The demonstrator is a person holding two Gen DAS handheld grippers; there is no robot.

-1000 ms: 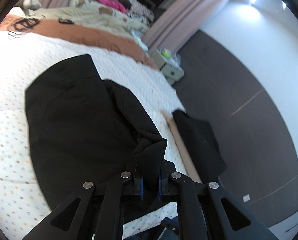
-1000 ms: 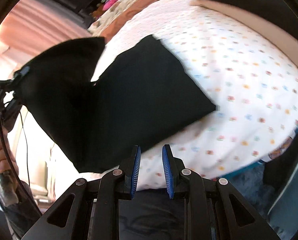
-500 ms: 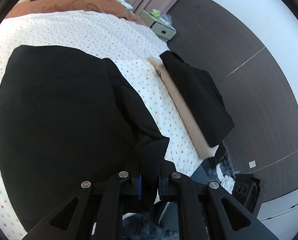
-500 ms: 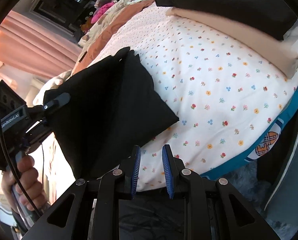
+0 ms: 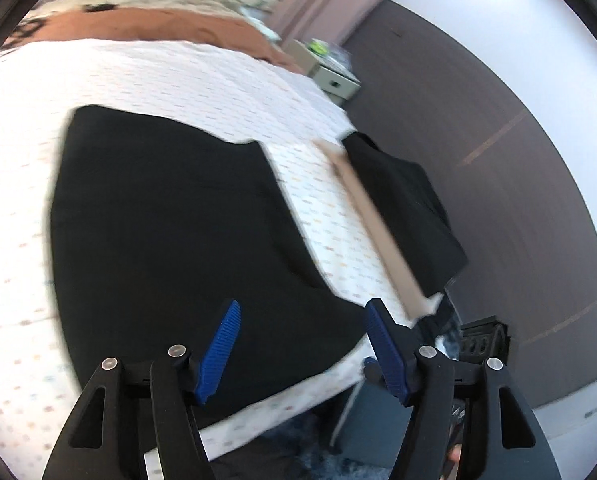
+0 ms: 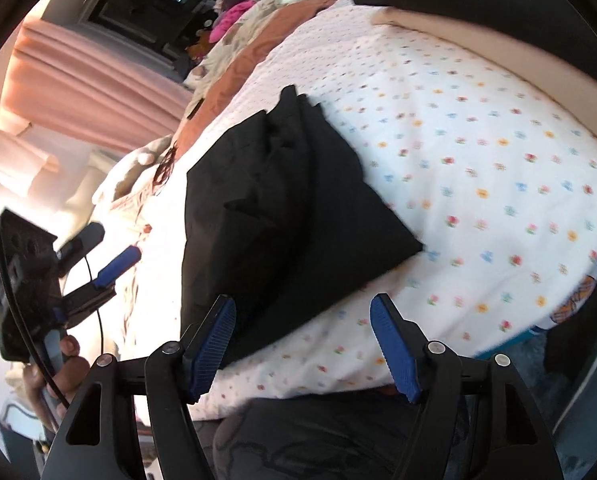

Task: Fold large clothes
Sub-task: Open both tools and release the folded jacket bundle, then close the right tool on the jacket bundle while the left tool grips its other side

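A large black garment (image 5: 170,220) lies folded flat on the white flowered bedsheet (image 5: 178,80). It also shows in the right wrist view (image 6: 282,216), near the bed's front edge. My left gripper (image 5: 302,316) is open and empty, just above the garment's near edge. My right gripper (image 6: 302,312) is open and empty, over the garment's near corner. The left gripper also shows at the left of the right wrist view (image 6: 98,256), open, beside the garment.
A folded black garment (image 5: 402,208) lies on a beige folded one (image 5: 374,224) at the bed's right edge. An orange blanket (image 5: 158,28) and piled bedding lie at the far end. A nightstand (image 5: 334,76) stands by the dark wall.
My left gripper has let go of the black garment and opened; the cloth now lies flat on the bed. My right gripper has opened wide.
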